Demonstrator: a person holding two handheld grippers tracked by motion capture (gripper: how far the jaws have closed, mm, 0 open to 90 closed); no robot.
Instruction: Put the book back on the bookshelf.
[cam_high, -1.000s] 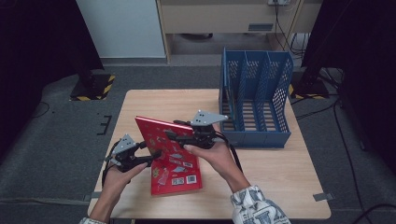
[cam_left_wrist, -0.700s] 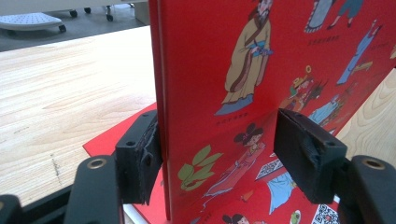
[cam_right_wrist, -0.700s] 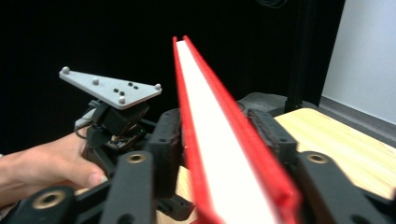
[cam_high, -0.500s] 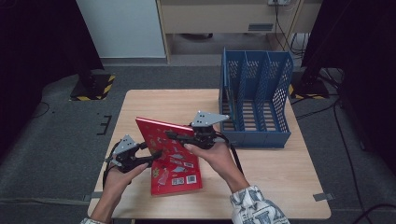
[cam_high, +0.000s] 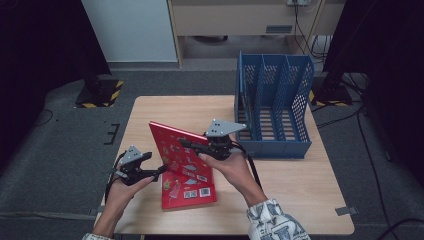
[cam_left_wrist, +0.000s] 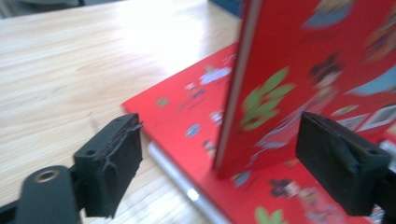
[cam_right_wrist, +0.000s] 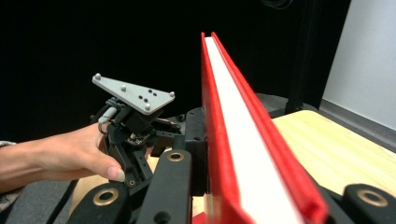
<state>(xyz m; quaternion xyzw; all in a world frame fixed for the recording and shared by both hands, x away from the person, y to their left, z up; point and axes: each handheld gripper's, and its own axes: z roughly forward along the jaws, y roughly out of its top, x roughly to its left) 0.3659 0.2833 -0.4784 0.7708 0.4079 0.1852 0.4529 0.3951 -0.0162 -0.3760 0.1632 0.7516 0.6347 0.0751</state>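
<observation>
The red picture book (cam_high: 176, 150) stands tilted on its edge, near the front left of the wooden table (cam_high: 295, 180). Under it lies another red book (cam_high: 192, 192), flat on the table. Your right gripper (cam_high: 192, 145) holds the raised book by its top edge, with the jaws squeezed shut on it. In the right gripper view you look straight along the white pages (cam_right_wrist: 243, 140) between the two red covers.

Your left gripper (cam_high: 159, 171) sits just beside the lower left part of the raised book. Its jaws are wide apart, and the left gripper view shows the book's edge (cam_left_wrist: 233, 93) standing between the two black pads (cam_left_wrist: 112, 163).

To do this step well, I think you should keep the right grip tight so the book does not flop over. Slide the left gripper in a little deeper, then close it gently on the book, low down. Lift with both hands together. Mind the flat book, so you do not pinch it too. The blue file rack (cam_high: 272, 105) waits at the back right, with its slots open.
</observation>
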